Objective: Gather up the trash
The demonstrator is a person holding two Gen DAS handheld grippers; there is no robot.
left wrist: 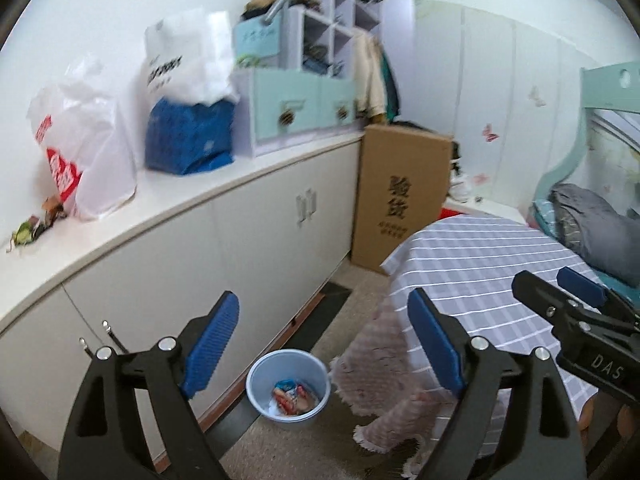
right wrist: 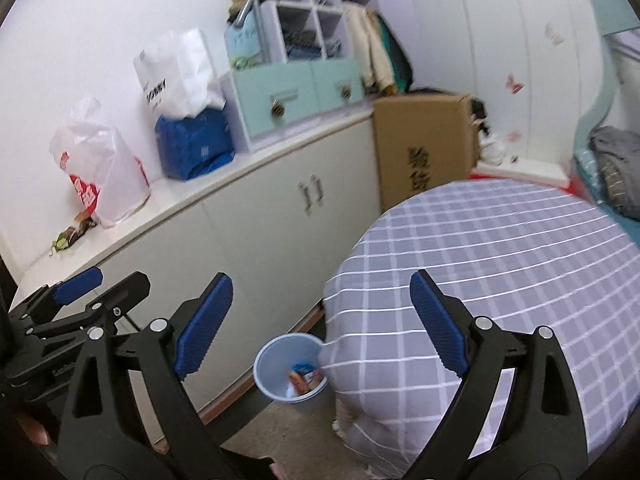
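A light blue bin (left wrist: 289, 388) stands on the floor between the white cabinet and the round table; it holds red and blue snack wrappers (left wrist: 292, 394). It also shows in the right wrist view (right wrist: 290, 366). My left gripper (left wrist: 324, 344) is open and empty, held above the bin. My right gripper (right wrist: 320, 328) is open and empty, above the table's edge and the bin. Loose wrappers (left wrist: 34, 224) lie on the cabinet top at the far left, also seen in the right wrist view (right wrist: 74, 234).
A round table with a grey checked cloth (right wrist: 500, 264) fills the right. On the cabinet top (left wrist: 192, 196) stand a white plastic bag (left wrist: 88, 152), a blue bag (left wrist: 190, 136) and mint drawers (left wrist: 304, 108). A cardboard box (left wrist: 400, 196) leans at the cabinet's end. A bed (left wrist: 592, 216) is far right.
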